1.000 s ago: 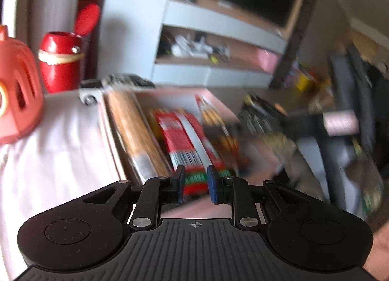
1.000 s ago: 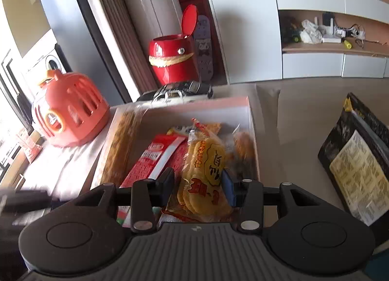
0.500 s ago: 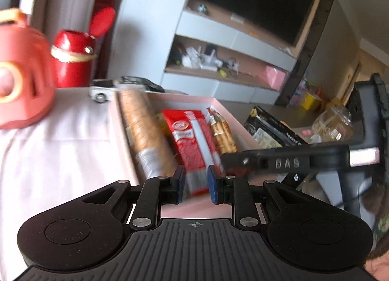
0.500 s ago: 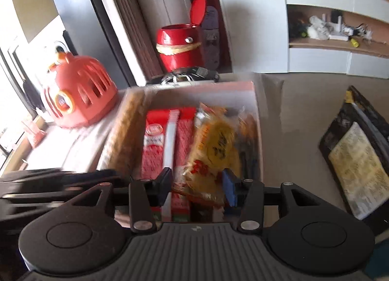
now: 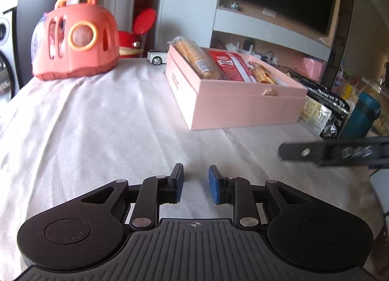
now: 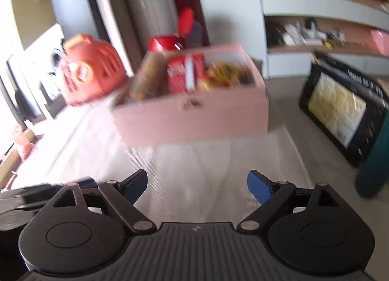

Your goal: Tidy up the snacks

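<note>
A pink box (image 5: 243, 108) stands on the white cloth ahead of both grippers. In it lie a brown biscuit roll (image 5: 198, 62), a red packet (image 5: 231, 65) and a yellow-orange packet (image 5: 261, 75). My left gripper (image 5: 195, 187) hovers over bare cloth short of the box, its jaws opening with nothing between them. The blurred right wrist view shows the same pink box (image 6: 194, 120) and the yellow packet (image 6: 218, 75) inside. There my right gripper (image 6: 197, 185) is wide apart and still opening, empty. One of its fingers (image 5: 328, 152) reaches into the left wrist view from the right.
An orange toy carrier (image 5: 75, 37), a red lidded bin (image 5: 131, 40) and a toy car (image 5: 156, 57) stand at the far side. Right of the box are a black bag (image 6: 340, 108) and a teal bottle (image 6: 374, 166). White cloth (image 5: 97, 122) lies left of the box.
Both grippers drew back from over the box and sank toward the near cloth. The right one let go of the yellow packet, which now lies in the box, and opened wide; the left widened a little.
</note>
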### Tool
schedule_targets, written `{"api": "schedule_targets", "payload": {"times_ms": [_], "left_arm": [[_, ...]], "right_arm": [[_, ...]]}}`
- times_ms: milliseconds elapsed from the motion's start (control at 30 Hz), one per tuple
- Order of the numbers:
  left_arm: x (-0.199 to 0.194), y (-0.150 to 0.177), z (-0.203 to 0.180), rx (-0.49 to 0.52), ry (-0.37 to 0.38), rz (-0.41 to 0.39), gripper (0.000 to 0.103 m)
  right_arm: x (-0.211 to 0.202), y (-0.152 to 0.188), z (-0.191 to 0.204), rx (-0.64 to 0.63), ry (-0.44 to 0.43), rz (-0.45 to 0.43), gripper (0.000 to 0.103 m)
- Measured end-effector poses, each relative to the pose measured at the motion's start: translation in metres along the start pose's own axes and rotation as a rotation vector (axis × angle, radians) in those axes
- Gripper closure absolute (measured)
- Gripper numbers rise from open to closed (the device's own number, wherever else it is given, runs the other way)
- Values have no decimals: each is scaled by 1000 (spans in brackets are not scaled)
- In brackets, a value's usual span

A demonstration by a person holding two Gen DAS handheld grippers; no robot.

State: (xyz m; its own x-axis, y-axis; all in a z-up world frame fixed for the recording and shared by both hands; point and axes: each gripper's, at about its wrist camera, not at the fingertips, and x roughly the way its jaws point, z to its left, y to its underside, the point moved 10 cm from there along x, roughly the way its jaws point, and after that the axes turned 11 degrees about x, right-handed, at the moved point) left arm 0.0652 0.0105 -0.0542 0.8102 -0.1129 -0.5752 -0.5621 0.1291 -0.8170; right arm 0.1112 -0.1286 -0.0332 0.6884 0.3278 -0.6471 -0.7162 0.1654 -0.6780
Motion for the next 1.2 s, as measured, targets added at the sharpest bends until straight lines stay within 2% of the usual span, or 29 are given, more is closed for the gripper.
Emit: {"api": "schedule_targets", "payload": {"times_ms": [67, 200, 300, 367, 567, 733, 1200], "left_arm": [[3, -2, -4, 13, 2, 2, 70], [10, -4, -8, 25, -7, 6, 68], [13, -3, -9, 15, -13, 6, 68], [13, -3, -11, 27, -26, 9, 67], [14, -3, -17, 85, -70, 24, 67], [15, -4, -16, 63, -71, 23, 67], [15, -4, -16, 57, -72, 24, 67]], "right_arm": [[9, 4, -3, -10, 36, 14, 13], [17, 8, -1, -120, 125, 2, 12], [21, 6, -7, -117, 147, 5, 4], [23, 5, -10, -100, 148, 8, 1], [25, 5, -8, -110, 154, 6, 0], [21, 8, -10, -115, 125, -48, 0], [20, 9, -8, -112, 164, -96, 0]]}}
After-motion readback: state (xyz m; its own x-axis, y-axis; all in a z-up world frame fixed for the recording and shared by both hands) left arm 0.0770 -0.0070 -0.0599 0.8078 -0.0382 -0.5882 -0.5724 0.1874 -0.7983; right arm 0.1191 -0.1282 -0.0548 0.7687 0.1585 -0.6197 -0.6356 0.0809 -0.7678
